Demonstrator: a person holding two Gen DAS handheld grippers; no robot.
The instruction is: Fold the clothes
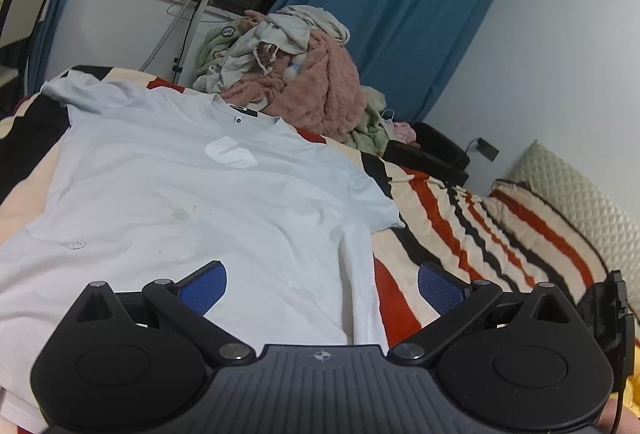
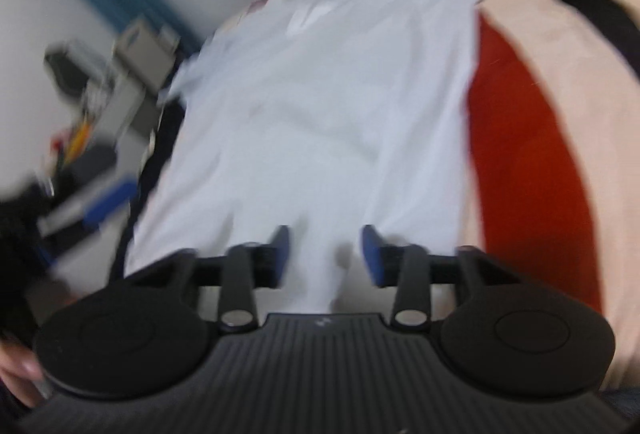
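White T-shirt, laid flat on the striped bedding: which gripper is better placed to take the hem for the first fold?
Probably the right gripper: its open fingers straddle the T-shirt at its near edge. The left gripper is open too, astride the shirt's side edge.

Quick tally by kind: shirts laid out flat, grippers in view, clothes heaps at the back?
Flat white T-shirt: 1
Grippers, left gripper and right gripper, both open: 2
Clothes heap: 1
Total: 4

Smooth matt cloth T-shirt (image 1: 200, 194) lies on a fleecy striped blanket (image 1: 460, 218).
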